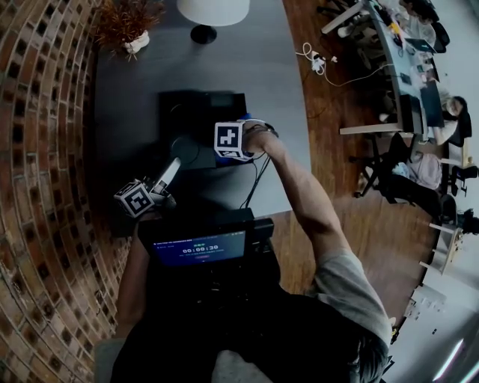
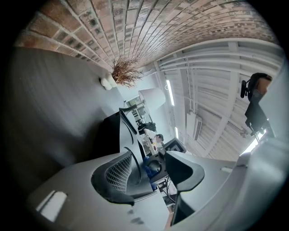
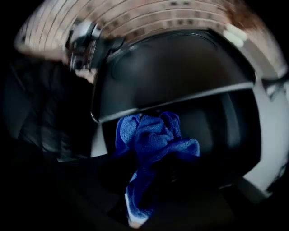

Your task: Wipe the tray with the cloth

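A black tray (image 1: 196,112) lies on the grey table (image 1: 135,90). My left gripper (image 1: 174,161) reaches level to the tray's near left corner. In the left gripper view the tray's rim (image 2: 133,159) passes between the jaws, and the left gripper (image 2: 151,170) is shut on it. My right gripper (image 1: 232,154) points steeply down over the tray's near right part. It is shut on a bunched blue cloth (image 3: 151,137), which hangs onto the tray (image 3: 180,67). In the head view only a sliver of the cloth (image 1: 224,159) shows under the marker cube. The right jaws are dark and hard to make out.
A brick wall (image 1: 45,149) runs along the table's left side. A dried plant in a white pot (image 1: 129,26) stands at the far left, a white round stand (image 1: 212,11) beyond it. A black device with a lit screen (image 1: 200,245) sits near me; cables (image 1: 254,179) trail beside it.
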